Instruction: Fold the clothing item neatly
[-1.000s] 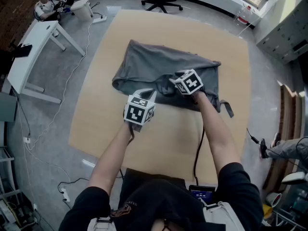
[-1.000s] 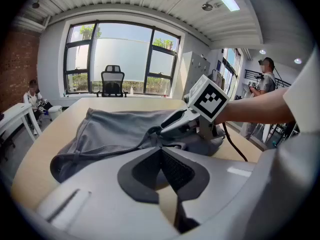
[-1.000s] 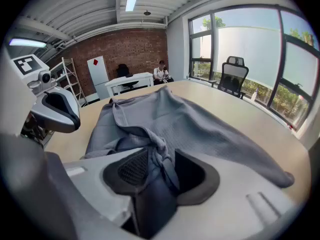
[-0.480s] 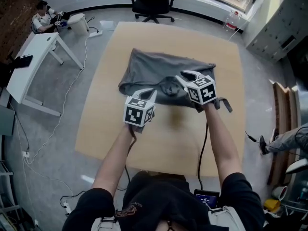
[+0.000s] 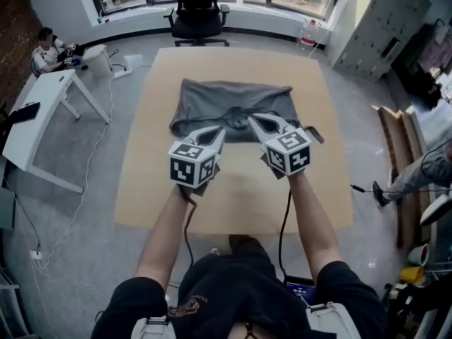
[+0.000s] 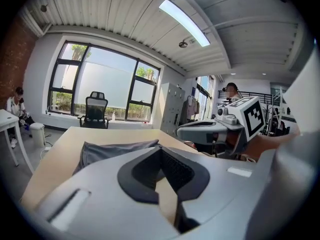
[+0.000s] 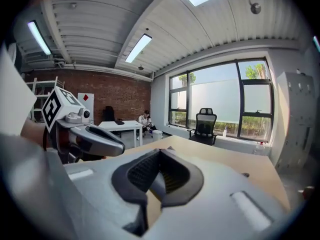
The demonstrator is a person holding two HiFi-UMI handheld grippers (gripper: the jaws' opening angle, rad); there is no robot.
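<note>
Shut tight, the left gripper point(image 5: 217, 131) hovers over the table point(image 5: 152, 189). Its smooth, pale grey shells curve in to meet at the tips, and the black ribbed pads point(image 6: 173, 172) press on each other with nothing caught between them. Just to its right, tips nearly level with it, sits the right gripper point(image 5: 252, 119). Its jaws have just been closing and now they stand together too, empty, with only bare tan tabletop showing through the gap behind the pads. Each one carries a white marker cube point(image 5: 192, 167) with bold black squares at the rear, just ahead of the person's wrist.

And the garment point(image 5: 212, 101)? It lies flat on the table just beyond both sets of tips, apart from them and held by neither. It is soft, dark grey cloth in a rough rectangle, rumpled with shallow creases, and the edge nearest the jaws is bunched into a rounded roll. A short strap point(image 5: 315, 134) of the same grey pokes out past the right gripper. Far beyond the cloth, at the table's far end, stands a black office chair point(image 5: 198, 6).
</note>
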